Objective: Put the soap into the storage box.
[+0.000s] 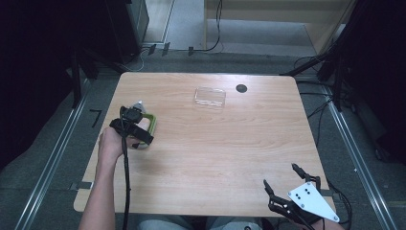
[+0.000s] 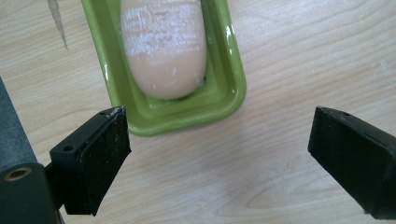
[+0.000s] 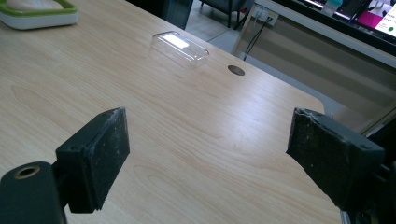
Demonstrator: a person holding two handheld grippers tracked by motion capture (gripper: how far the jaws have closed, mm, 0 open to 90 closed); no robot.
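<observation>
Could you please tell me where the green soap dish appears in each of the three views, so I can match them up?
High view: the green soap dish sits at the table's left side, partly under the left gripper.
Left gripper view: top centre, just beyond the open jaws, with the pale soap bar in it.
Right gripper view: far top-left corner.
Shared landmark: the clear plastic lid, seen in the high and right gripper views.

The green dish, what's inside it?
A pale oval soap bar lies in the green dish, resting on its raised inner ledge. The dish floor under the bar is covered, and the dish's far end runs out of the left gripper view.
</observation>
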